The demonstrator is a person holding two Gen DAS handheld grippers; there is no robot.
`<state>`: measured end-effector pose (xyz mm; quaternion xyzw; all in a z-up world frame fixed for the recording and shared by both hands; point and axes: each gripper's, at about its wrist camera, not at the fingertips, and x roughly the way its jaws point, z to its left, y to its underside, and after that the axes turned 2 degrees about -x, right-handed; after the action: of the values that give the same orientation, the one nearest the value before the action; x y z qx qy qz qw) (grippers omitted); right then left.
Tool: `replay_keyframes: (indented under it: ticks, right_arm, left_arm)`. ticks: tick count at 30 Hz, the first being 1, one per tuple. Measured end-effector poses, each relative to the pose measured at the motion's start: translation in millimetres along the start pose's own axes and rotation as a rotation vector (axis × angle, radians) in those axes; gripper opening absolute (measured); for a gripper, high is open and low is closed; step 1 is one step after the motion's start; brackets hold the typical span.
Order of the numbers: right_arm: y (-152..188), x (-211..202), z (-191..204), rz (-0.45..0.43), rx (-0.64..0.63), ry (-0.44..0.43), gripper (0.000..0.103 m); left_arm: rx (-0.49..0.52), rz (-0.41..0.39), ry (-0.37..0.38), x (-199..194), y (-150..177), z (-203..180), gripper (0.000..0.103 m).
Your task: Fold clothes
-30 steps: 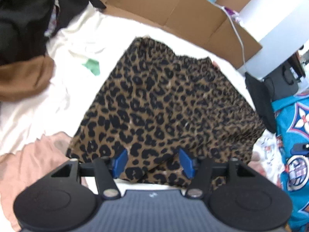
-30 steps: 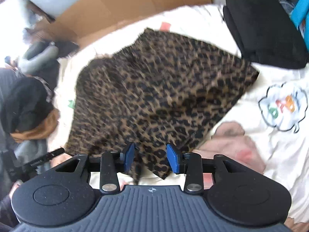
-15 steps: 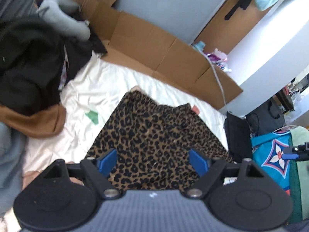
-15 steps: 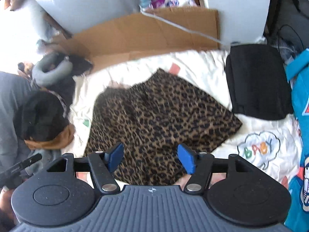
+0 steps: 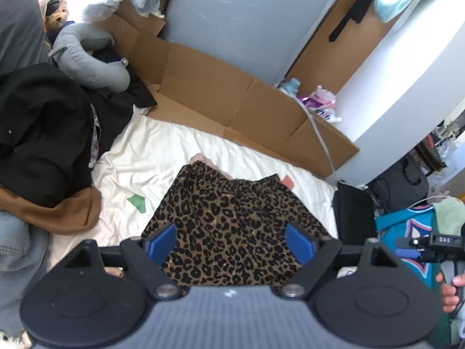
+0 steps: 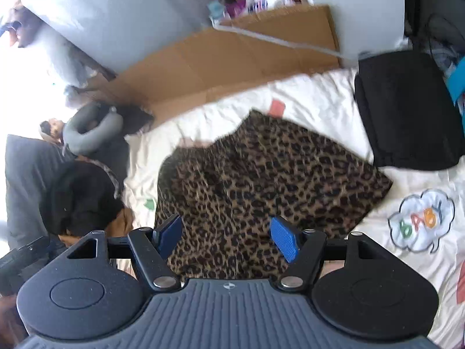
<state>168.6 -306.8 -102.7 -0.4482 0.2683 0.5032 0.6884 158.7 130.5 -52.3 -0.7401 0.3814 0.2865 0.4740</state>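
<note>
Since a second ago both grippers have been drawn up and back from the cloth and their jaws spread wider, so that far more of the room is now taken in.

In the left wrist view, the left gripper [image 5: 231, 242] is held above the near edge of the leopard-print garment [image 5: 232, 221], jaws wide apart, nothing between the blue pads [image 5: 159, 242]. The garment is spread on the white sheet [image 5: 157, 157], clear of the cardboard [image 5: 221, 93] behind it and of the dark clothes pile [image 5: 43, 131] to its left. The person's other hand [image 5: 449, 288] is seen at the right edge, gripping a handle.

In the right wrist view, which is blurred by motion, the right gripper [image 6: 228, 237] is likewise held over the garment's near edge, jaws wide apart and empty. A black bag [image 6: 407, 110] lies just beside the garment's far right corner.

The garment appears laid out but only roughly flat, so a fold is judged to be pending. For the next move, both grippers would need to be lowered to an edge or corners and closed on the cloth.
</note>
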Motion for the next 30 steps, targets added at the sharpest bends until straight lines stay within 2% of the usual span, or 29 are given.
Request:
replay_keyframes:
  ticks: [3, 5, 11, 15, 18, 20, 21, 23, 25, 26, 30]
  right_arm:
    - [-8.7, 3.4, 3.5, -0.013, -0.069, 0.019, 0.074]
    - [-17.4, 6.1, -1.7, -0.035, -0.068, 0.017, 0.076]
    - [-36.8, 30.1, -40.2, -0.088, -0.042, 0.068, 0.077]
    - [-40.6, 51.3, -72.1, -0.130, -0.059, 0.090, 0.077]
    - [-48.3, 62.1, -92.5, -0.203, -0.107, 0.069, 0.077]
    - [-54.3, 78.1, -110.5, -0.228, -0.083, 0.037, 0.077]
    - [-56.4, 90.6, -120.3, -0.227, -0.068, 0.020, 0.075]
    - [-56.1, 117.0, -135.9, -0.220, -0.053, -0.006, 0.063]
    - [-50.9, 147.3, -147.1, -0.187, -0.063, -0.002, 0.054]
    - [-48.8, 161.6, -148.7, -0.160, -0.089, 0.019, 0.050]
    - [-37.1, 207.3, -155.7, -0.127, -0.174, 0.052, 0.050]
  left_arm:
    - [0.001, 0.022, -0.001, 19.3, 4.3, 2.8, 0.085]
    - [0.002, 0.033, -0.003, 34.3, 4.5, 4.3, 0.085]
    - [0.019, 0.041, -0.013, 82.6, 6.1, 6.4, 0.085]
    - [0.028, 0.040, 0.009, 118.6, 10.8, 9.8, 0.081]
    - [0.052, 0.050, 0.024, 153.3, 12.1, 12.4, 0.071]
    - [0.067, 0.058, 0.039, 177.4, 12.9, 14.3, 0.061]
    - [0.074, 0.061, 0.046, 189.3, 13.4, 15.4, 0.060]
    - [0.084, 0.066, 0.053, 210.4, 15.4, 18.1, 0.046]
    - [0.081, 0.086, 0.056, 229.1, 17.2, 22.5, 0.040]
    - [0.087, 0.093, 0.051, 236.0, 17.9, 23.8, 0.038]
    - [0.097, 0.123, 0.029, 258.5, 24.0, 37.6, 0.037]
